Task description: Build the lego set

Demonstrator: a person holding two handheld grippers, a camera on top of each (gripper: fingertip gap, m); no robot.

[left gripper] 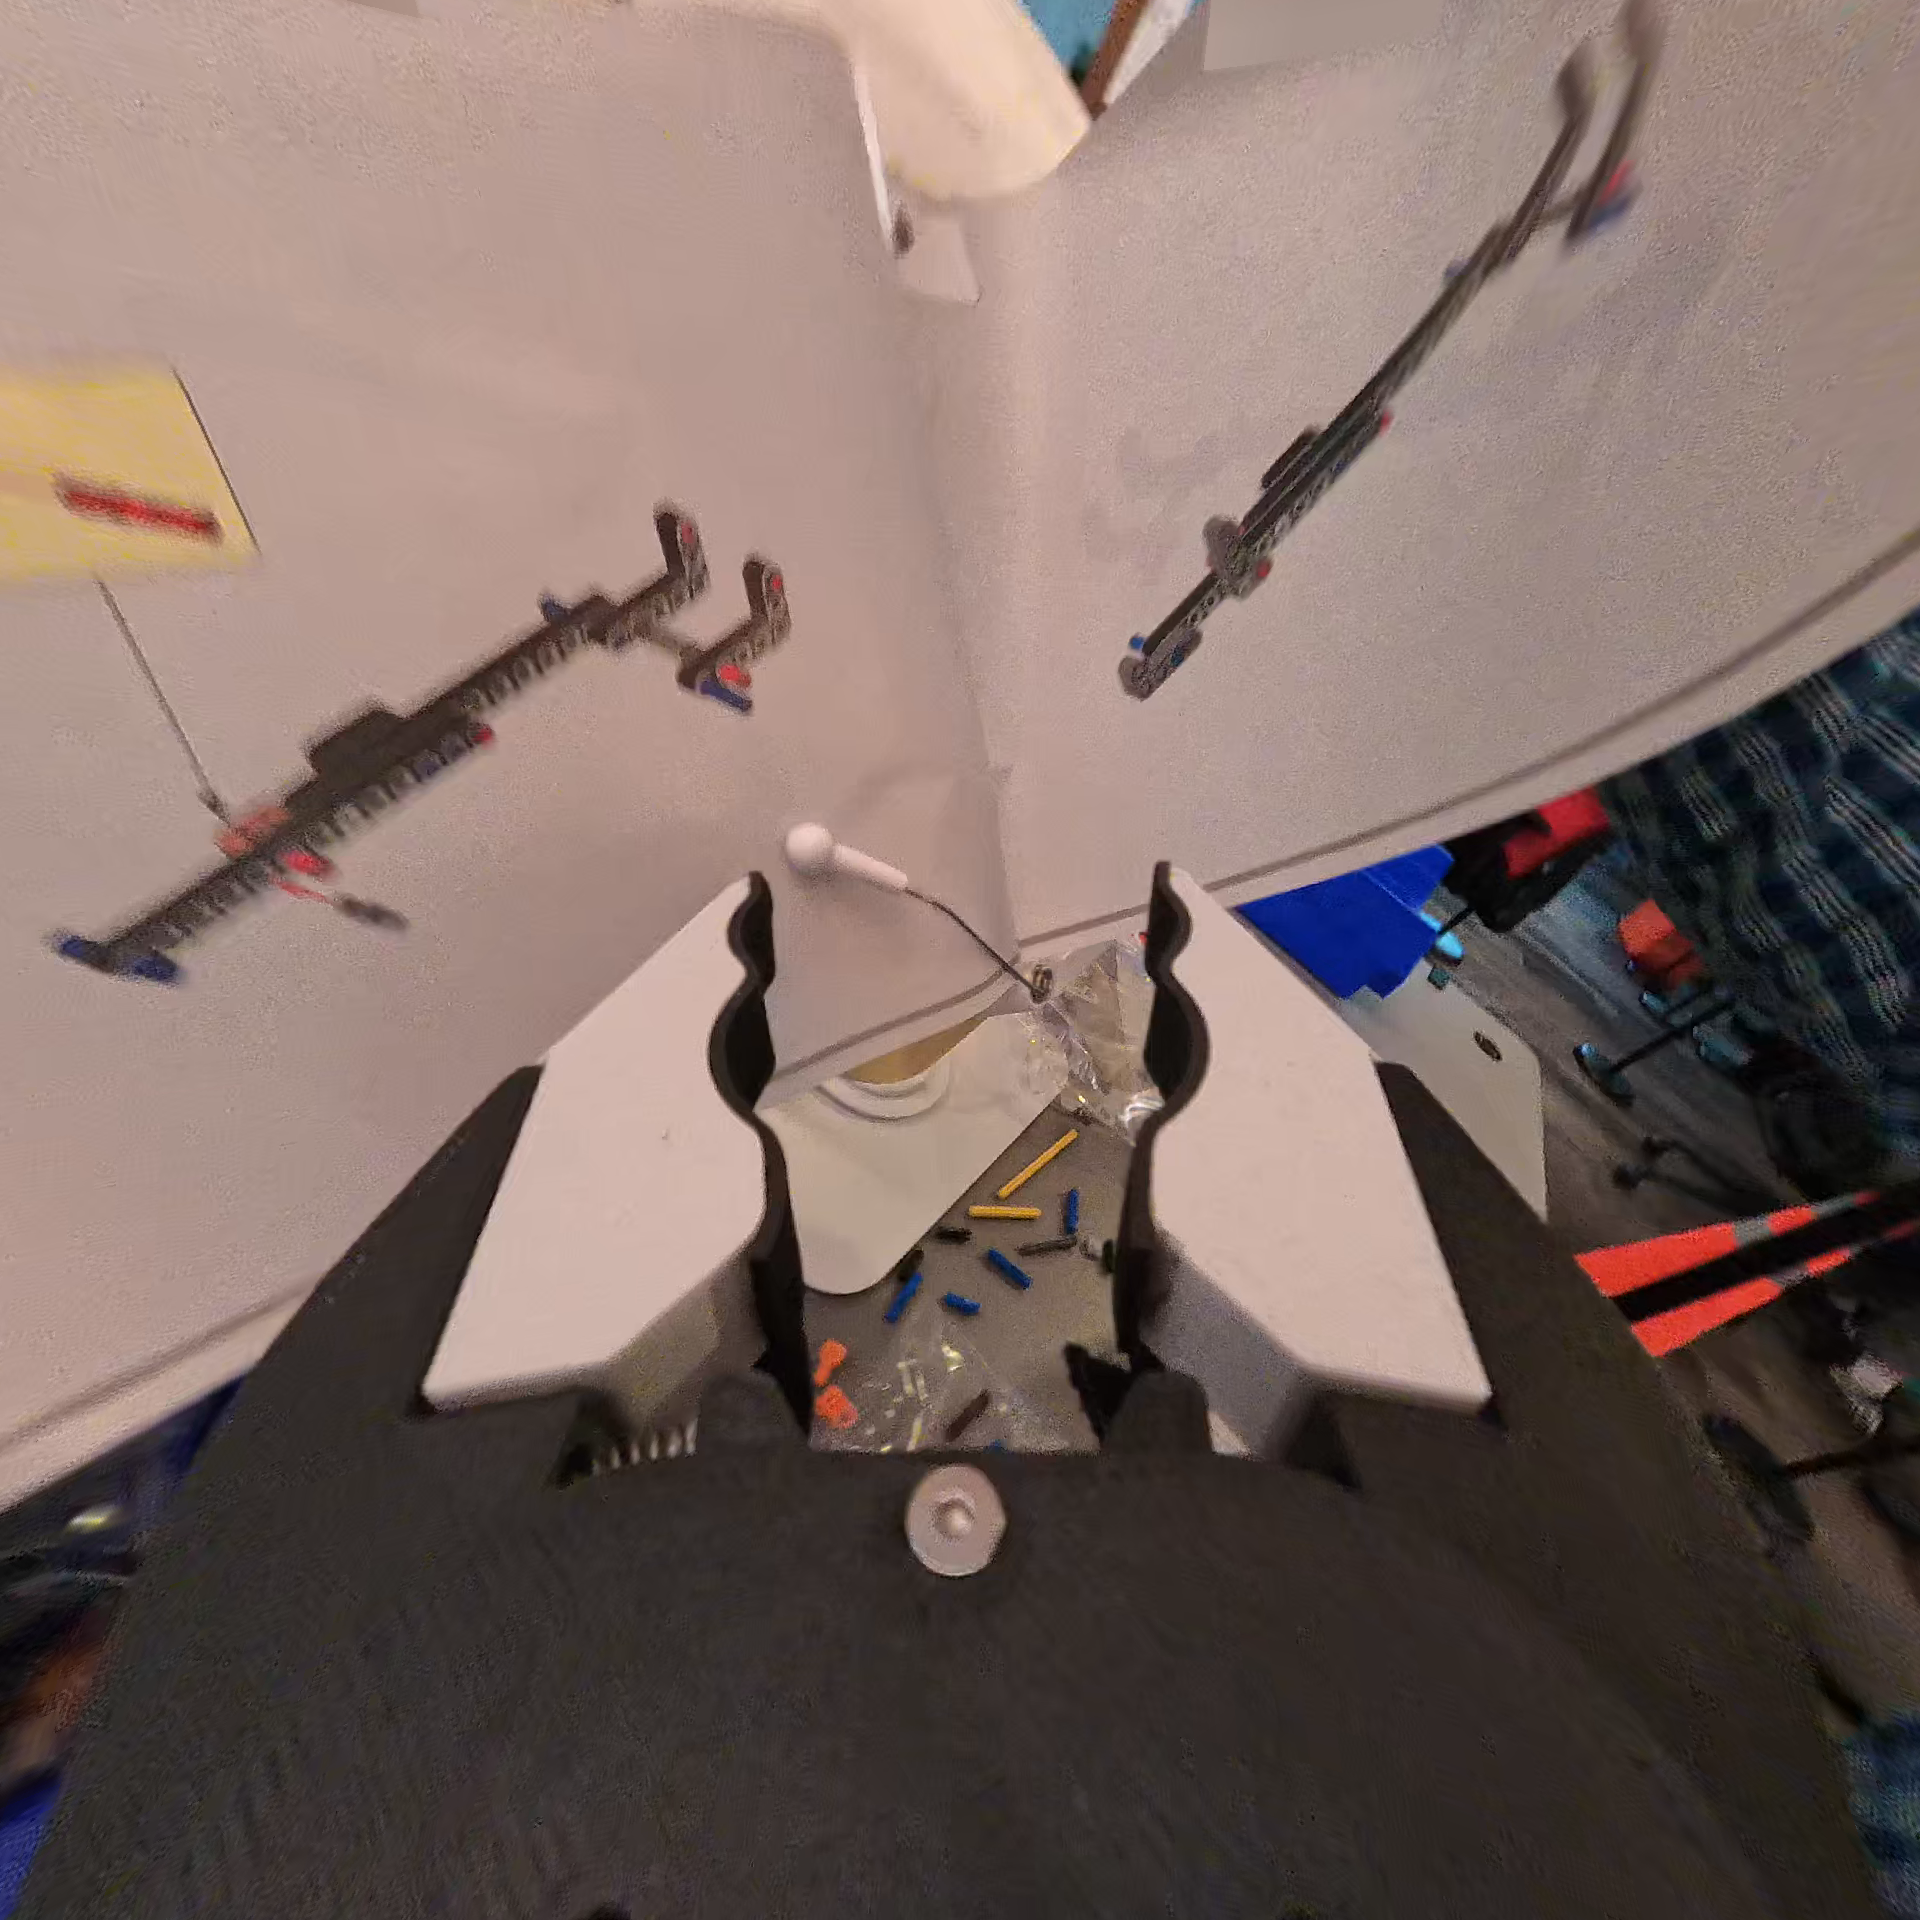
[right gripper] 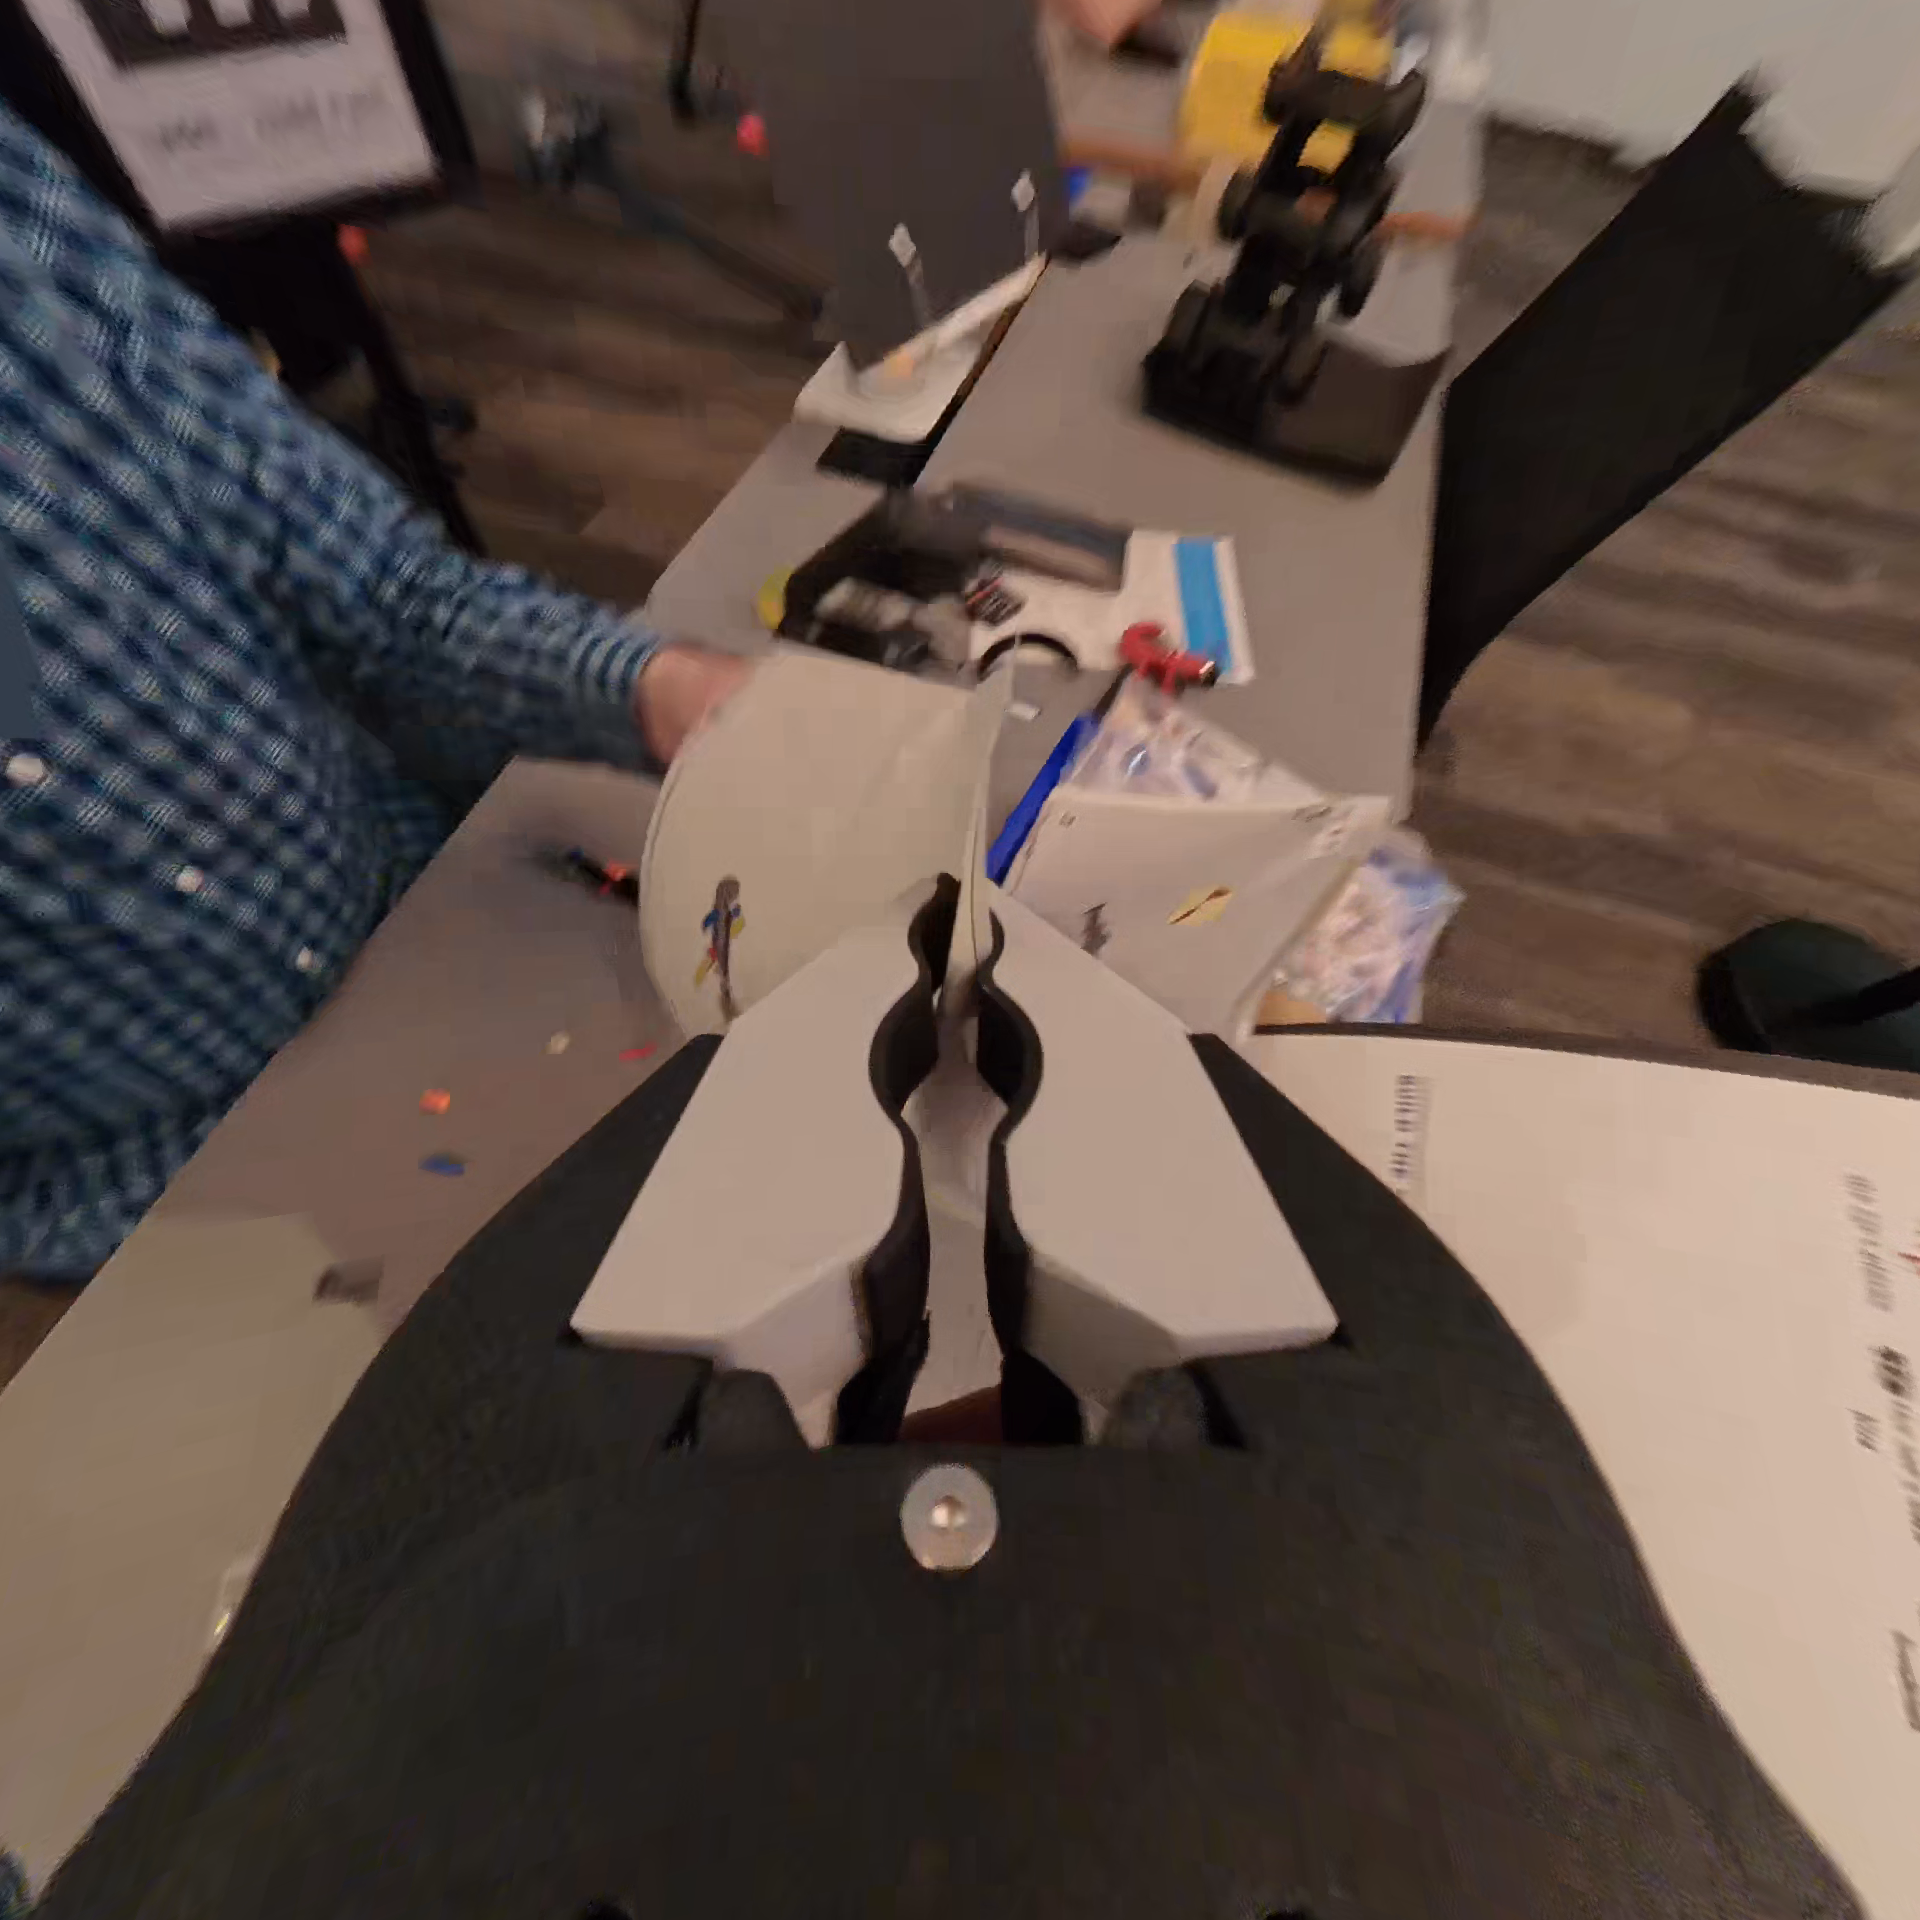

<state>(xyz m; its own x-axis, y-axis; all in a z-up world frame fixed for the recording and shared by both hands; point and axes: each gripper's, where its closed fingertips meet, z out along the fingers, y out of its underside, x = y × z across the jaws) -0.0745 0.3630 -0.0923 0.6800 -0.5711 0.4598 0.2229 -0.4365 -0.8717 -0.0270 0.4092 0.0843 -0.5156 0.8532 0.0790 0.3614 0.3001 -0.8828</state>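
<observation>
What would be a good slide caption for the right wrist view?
Right gripper pinches a page of the instruction booklet above the grey table.

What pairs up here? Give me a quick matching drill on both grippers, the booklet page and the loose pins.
Things:
1. left gripper
2. right gripper
3. instruction page
4. loose pins

States:
A. scattered on the grey table
B. shut on paper
C. open, holding nothing
D. standing on edge between the fingers

Pairs: 1-C, 2-B, 3-D, 4-A
</observation>
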